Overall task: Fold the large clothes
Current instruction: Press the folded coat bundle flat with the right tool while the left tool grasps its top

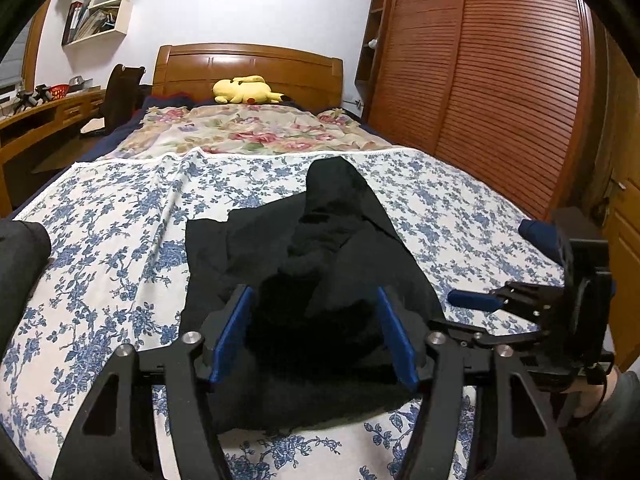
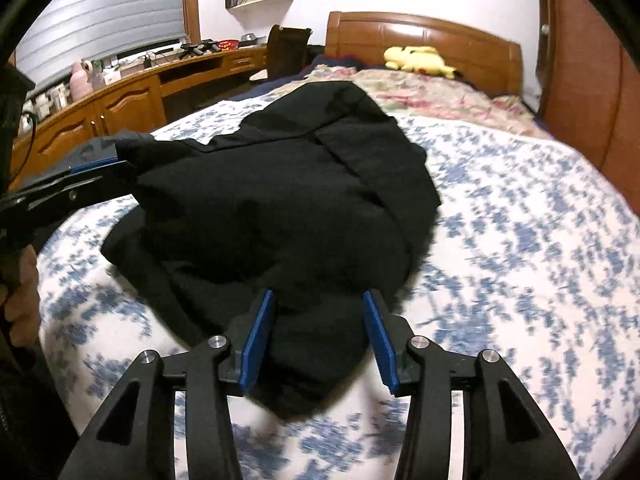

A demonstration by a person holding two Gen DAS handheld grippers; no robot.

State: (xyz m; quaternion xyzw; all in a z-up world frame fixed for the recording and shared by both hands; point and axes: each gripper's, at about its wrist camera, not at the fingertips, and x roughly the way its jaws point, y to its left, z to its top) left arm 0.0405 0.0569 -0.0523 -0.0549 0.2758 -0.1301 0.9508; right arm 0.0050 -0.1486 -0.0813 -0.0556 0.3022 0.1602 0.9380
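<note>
Left wrist view first: my left gripper [image 1: 314, 334] has its jaws standing apart, and a dark bunch of the black garment [image 1: 320, 264] rises between the blue pads [image 1: 232, 336]. Black cloth on black shadow hides the pad faces, so I cannot tell whether they press on the cloth or merely flank it. Beyond my jaws the garment lies heaped on the bed, one folded part reaching away toward the headboard [image 1: 248, 66]. At the right edge of this view my right gripper [image 1: 520, 304] comes in sideways, low over the blue-flowered sheet [image 1: 104, 240].

From the right wrist view, my right gripper [image 2: 318, 338] also has its jaws parted, with the near corner of the black garment [image 2: 280, 184] lying between the pads [image 2: 258, 340]. The cloth fills most of the gap, yet a strip of sheet [image 2: 520, 220] shows beside the right pad, so that pad does not press on it. My left gripper [image 2: 94, 170] enters from the left, its tips at the garment's left edge. Farther out, a yellow plush toy [image 2: 420, 60] lies by the headboard on a pink-flowered cover [image 2: 432, 92], and a wooden counter [image 2: 132, 96] runs along the wall under the window.
</note>
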